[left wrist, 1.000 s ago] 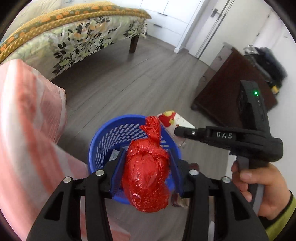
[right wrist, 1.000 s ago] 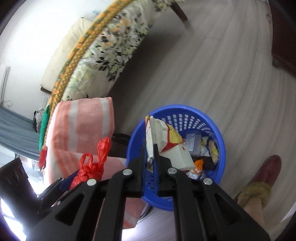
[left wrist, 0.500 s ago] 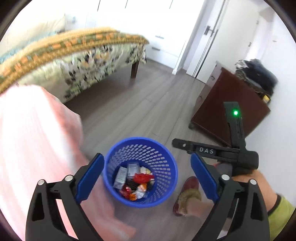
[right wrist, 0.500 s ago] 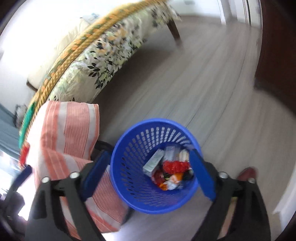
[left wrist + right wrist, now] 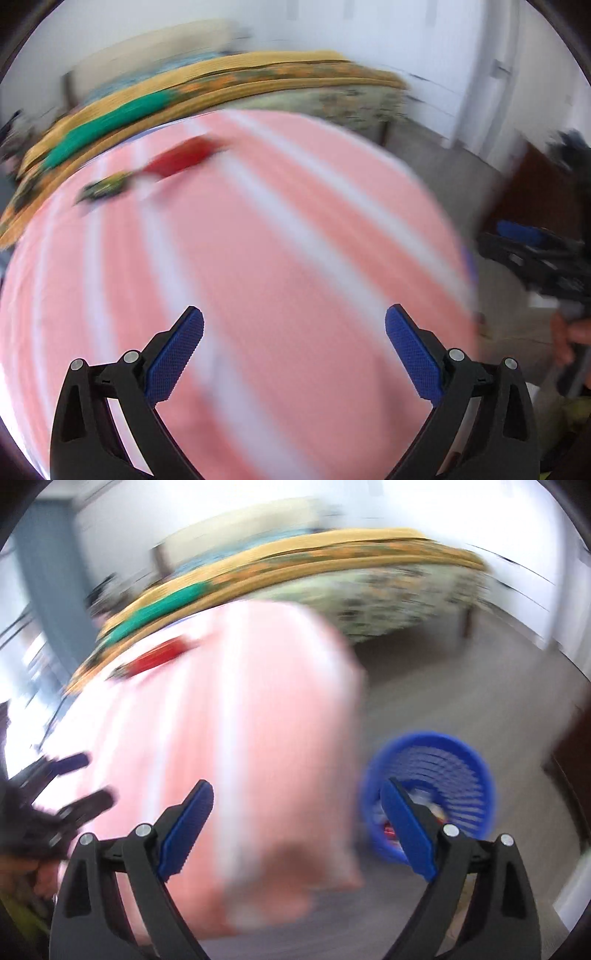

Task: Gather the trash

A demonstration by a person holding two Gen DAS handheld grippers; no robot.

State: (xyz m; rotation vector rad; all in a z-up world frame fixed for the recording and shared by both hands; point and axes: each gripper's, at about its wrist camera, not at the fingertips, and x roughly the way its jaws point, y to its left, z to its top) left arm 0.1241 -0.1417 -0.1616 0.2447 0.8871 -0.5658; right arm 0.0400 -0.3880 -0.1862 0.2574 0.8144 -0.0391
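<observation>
While a second ago clamped on trash over the bin, now empty: left gripper [image 5: 294,352] at the bottom of the left wrist view, blue ribbed pads spread wide apart, nothing between them. Likewise the right gripper [image 5: 297,832] at the bottom of the right wrist view, pads well apart and bare. No longer carrying the knotted red plastic bag or the crumpled white and yellow wrapper; both released half a second back, judging from the pile then seen in the bin.

Swung away from the bin since then, both views heavily smeared by motion. Just beyond the left pads, filling the middle of the frame, a pink and white striped cloth-covered table [image 5: 258,258]. Lower right of the right wrist view, partly behind the right finger, the round blue perforated plastic waste basket [image 5: 436,775] on the grey wood floor [image 5: 461,686], beside the table's hanging cloth, with coloured litter dimly visible inside.

Farther up the table, upper left of both frames, a blurred red scrap [image 5: 183,160], with a small dark greenish scrap [image 5: 105,188] just beside it. Probably the next trash to fetch, so one drop-off done and collecting not yet finished. Beyond, a bed with an orange and floral cover [image 5: 332,565] across the top.
</observation>
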